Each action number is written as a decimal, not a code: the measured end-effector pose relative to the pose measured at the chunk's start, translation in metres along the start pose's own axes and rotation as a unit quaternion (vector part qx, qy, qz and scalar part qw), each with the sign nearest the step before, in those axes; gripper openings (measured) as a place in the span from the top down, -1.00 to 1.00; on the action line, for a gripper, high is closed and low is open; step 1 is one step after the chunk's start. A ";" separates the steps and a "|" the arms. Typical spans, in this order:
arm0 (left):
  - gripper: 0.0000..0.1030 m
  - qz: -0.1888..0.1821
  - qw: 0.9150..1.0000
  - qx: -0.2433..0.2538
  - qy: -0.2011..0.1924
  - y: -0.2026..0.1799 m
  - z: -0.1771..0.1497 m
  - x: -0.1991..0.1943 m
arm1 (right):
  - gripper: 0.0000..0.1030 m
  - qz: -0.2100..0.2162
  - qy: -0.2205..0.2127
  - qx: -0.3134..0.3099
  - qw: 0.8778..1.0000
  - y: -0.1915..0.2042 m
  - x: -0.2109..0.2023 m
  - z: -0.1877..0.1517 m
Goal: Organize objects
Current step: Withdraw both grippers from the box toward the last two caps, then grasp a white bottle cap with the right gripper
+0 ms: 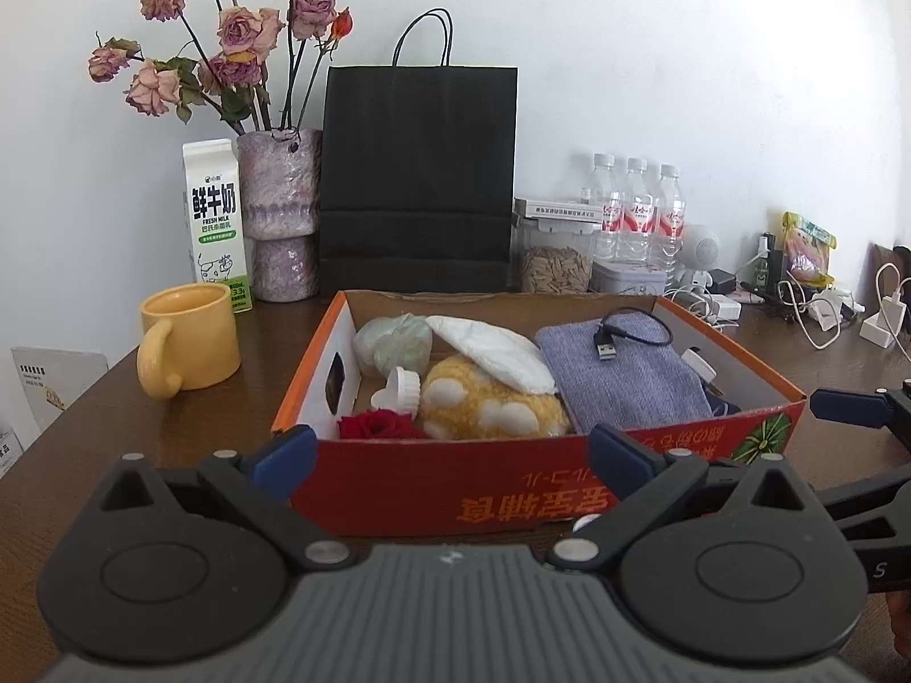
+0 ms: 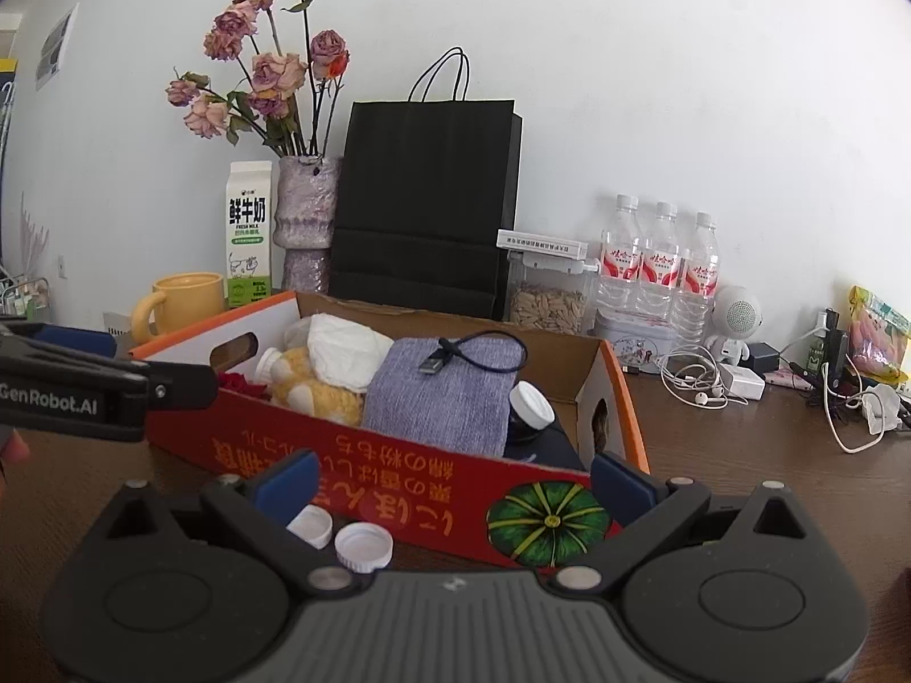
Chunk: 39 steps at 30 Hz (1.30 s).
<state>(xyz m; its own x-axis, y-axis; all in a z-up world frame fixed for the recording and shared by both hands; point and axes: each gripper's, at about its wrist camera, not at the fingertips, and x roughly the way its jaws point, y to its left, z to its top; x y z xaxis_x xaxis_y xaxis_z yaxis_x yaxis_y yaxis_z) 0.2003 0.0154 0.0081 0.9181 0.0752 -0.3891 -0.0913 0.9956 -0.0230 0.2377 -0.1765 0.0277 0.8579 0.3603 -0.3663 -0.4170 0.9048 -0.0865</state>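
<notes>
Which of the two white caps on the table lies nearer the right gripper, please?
The right-hand white cap, open side up; the other cap sits farther back, against the box.

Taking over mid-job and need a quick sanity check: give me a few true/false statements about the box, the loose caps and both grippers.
1. The left gripper is open. True.
2. The USB cable lies on the purple cloth. True.
3. Both white caps are inside the box. False: they lie on the table in front of it.
4. The right gripper holds a cap. False: it is open and holds nothing.
5. The yellow mug stands outside the box. True.
</notes>
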 end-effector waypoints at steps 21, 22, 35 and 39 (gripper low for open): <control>-1.00 0.001 0.998 -0.009 0.056 0.005 -0.022 0.009 | -0.24 0.055 0.111 0.018 0.992 0.010 0.035 -0.012; -1.00 0.002 0.998 -0.009 0.056 0.005 -0.022 0.009 | -0.14 0.058 0.114 0.018 0.992 0.012 0.038 -0.012; -1.00 -0.001 0.998 -0.010 0.060 0.005 -0.024 0.010 | 0.31 0.070 0.132 0.025 0.988 0.018 0.052 -0.012; -1.00 0.000 0.998 -0.009 0.063 0.004 -0.025 0.011 | 0.48 0.074 0.125 0.017 0.989 0.020 0.049 -0.013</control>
<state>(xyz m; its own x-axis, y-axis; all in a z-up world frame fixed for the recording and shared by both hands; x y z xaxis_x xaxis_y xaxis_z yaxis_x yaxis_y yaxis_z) 0.2009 0.0187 -0.0192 0.8628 0.0665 -0.5011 -0.0995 0.9943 -0.0394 0.2679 -0.1435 -0.0040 0.6845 0.4264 -0.5913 -0.5193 0.8545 0.0151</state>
